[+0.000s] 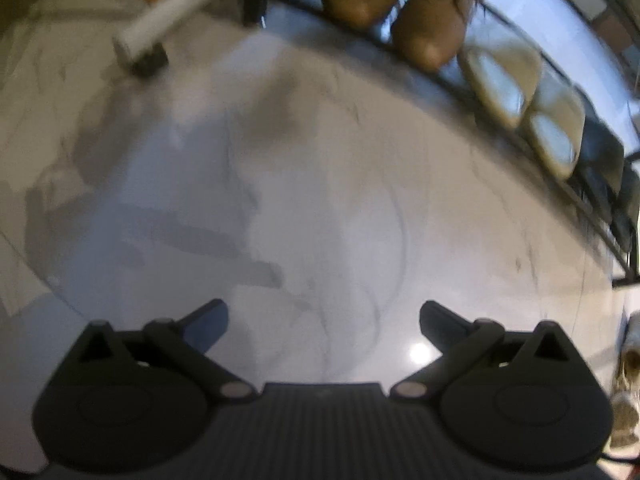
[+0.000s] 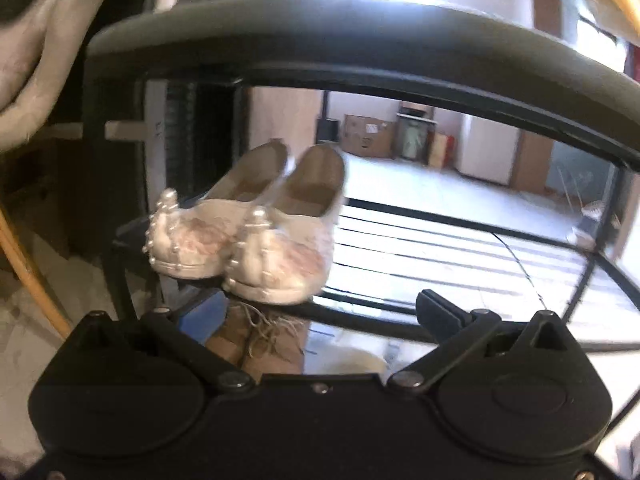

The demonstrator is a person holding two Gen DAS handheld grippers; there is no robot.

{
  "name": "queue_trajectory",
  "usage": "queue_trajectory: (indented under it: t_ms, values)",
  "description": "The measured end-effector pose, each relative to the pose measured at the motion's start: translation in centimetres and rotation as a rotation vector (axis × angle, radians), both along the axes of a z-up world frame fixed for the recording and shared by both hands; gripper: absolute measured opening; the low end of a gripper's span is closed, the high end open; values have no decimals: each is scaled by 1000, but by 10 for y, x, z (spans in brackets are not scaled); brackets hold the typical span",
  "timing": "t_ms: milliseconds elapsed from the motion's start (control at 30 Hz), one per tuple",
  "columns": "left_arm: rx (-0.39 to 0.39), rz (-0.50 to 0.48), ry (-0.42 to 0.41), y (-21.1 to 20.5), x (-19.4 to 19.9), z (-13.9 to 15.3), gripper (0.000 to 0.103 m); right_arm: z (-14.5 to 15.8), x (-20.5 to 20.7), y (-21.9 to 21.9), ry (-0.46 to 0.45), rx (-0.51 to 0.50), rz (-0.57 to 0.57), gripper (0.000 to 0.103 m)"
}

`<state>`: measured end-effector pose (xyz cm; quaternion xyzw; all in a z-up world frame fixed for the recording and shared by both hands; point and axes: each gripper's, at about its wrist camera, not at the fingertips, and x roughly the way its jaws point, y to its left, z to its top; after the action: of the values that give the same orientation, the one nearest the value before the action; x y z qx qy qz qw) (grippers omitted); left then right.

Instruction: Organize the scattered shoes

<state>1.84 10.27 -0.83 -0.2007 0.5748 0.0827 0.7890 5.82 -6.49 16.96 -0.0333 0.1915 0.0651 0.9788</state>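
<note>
In the right wrist view a pair of white pearl-trimmed flat shoes (image 2: 256, 228) stands side by side at the left end of a black shoe rack shelf (image 2: 440, 240). My right gripper (image 2: 320, 312) is open and empty, just in front of the shelf's front rail. Tan fringed boots (image 2: 260, 340) sit on the shelf below. In the left wrist view my left gripper (image 1: 324, 316) is open and empty above the marble floor (image 1: 320, 180). The rack's low shelf (image 1: 520, 140) holds tan boots (image 1: 424, 20) and cream shoes (image 1: 520, 92).
A white furniture leg with a black foot (image 1: 144, 52) stands on the floor at upper left. A pale shoe (image 1: 628, 400) shows at the far right edge. Cardboard boxes (image 2: 368, 136) sit behind the rack. A wooden pole (image 2: 28, 264) leans at left.
</note>
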Motion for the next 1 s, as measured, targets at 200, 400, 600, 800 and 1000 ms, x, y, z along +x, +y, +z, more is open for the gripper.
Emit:
queue_trajectory:
  t_ms: [200, 400, 600, 800, 1000]
  values:
    - [85, 11, -168, 0, -4, 23, 102, 6, -67, -58, 48, 37, -75, 103]
    - [279, -50, -336, -19, -18, 45, 102, -13, -135, -127, 57, 175, -184, 103]
    - [320, -80, -411, -32, -35, 58, 102, -50, -158, -162, 89, 353, -255, 103]
    - [348, -72, -423, -37, -38, 57, 102, -55, -160, -166, 77, 374, -214, 103]
    - [345, -40, -584, -37, -49, 80, 102, -47, -174, -159, -72, 325, -174, 103]
